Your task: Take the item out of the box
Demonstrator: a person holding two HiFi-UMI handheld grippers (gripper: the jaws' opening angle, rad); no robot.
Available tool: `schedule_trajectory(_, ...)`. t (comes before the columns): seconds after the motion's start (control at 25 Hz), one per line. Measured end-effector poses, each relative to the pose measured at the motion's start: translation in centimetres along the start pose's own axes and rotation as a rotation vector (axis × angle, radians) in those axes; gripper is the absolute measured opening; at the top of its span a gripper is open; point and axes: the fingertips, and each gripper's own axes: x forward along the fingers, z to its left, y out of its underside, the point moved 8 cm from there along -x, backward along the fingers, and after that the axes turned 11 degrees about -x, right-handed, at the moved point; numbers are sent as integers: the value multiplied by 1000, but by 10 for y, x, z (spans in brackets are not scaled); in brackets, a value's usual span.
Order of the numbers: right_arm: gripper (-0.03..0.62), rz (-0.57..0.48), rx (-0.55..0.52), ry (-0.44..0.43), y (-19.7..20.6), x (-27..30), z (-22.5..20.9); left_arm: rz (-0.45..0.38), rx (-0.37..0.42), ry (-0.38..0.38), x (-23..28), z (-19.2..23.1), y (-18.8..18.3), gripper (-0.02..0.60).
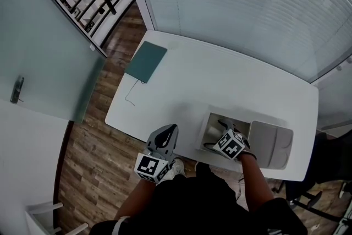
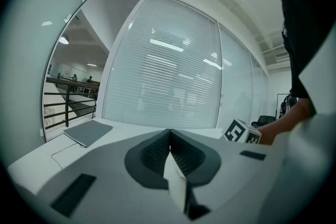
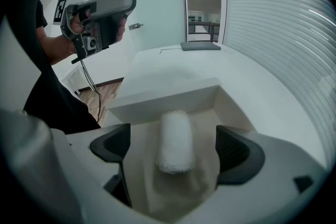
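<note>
An open white box [image 1: 212, 118] stands near the table's front edge, its lid [image 1: 270, 144] lying flat to its right. Inside the box [image 3: 163, 99] lies a white rolled cloth [image 3: 175, 139]. My right gripper [image 3: 176, 152] is open and lowered into the box, one jaw on each side of the roll, not touching it. In the head view the right gripper [image 1: 215, 134] hides the roll. My left gripper [image 1: 170, 130] is shut and empty, held over the table's front edge left of the box; the left gripper [image 3: 130, 3] also shows raised in a hand.
A grey-green flat pad [image 1: 146, 61] with a thin cable [image 1: 131, 94] lies at the white table's [image 1: 220, 80] far left corner. Blinds and glass walls stand behind the table. Wooden floor and a railing are to the left.
</note>
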Motion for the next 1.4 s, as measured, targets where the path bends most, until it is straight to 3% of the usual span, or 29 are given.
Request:
schedule_trajectory(0.2, 487, 11, -16, 4, 1, -1, 0, -5, 14, 13, 3, -1, 0, 11)
schedule_trajectory(0.56, 377, 33, -26, 25, 4, 1, 2, -1, 10, 16, 2, -2, -1, 11)
schedule_trajectory(0.96, 187, 46, -34, 64, -4, 0, -4, 0, 6, 11, 2, 1, 2, 11)
schedule_trajectory(1.4, 176, 59, -23, 105, -6, -9, -5, -15, 6, 17, 0, 3, 0, 11)
